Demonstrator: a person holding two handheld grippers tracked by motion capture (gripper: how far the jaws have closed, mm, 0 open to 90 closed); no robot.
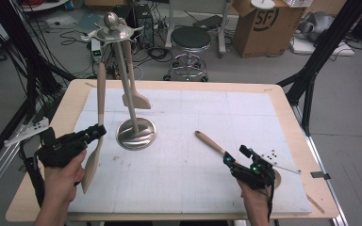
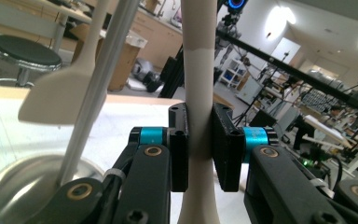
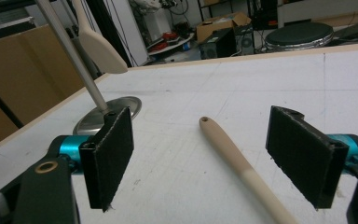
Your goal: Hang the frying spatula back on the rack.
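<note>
A steel utensil stand (image 1: 135,133) rises from a round base on the white mat, and a pale spatula (image 1: 135,96) hangs from its top. My left gripper (image 1: 97,132) is shut on the handle of a long beige utensil (image 1: 93,160) that stands nearly upright left of the stand. In the left gripper view both pads clamp that handle (image 2: 199,84), with the stand's pole (image 2: 100,88) close by. My right gripper (image 1: 236,156) is open at the front right. A second wooden utensil (image 3: 235,156) lies flat on the mat between its pads (image 3: 113,151), untouched.
The wooden table (image 1: 290,122) carries the white mat (image 1: 202,117). Behind it stand a round stool (image 1: 190,40) and a cardboard box (image 1: 264,23). Black frame posts (image 1: 320,52) and cables flank both sides.
</note>
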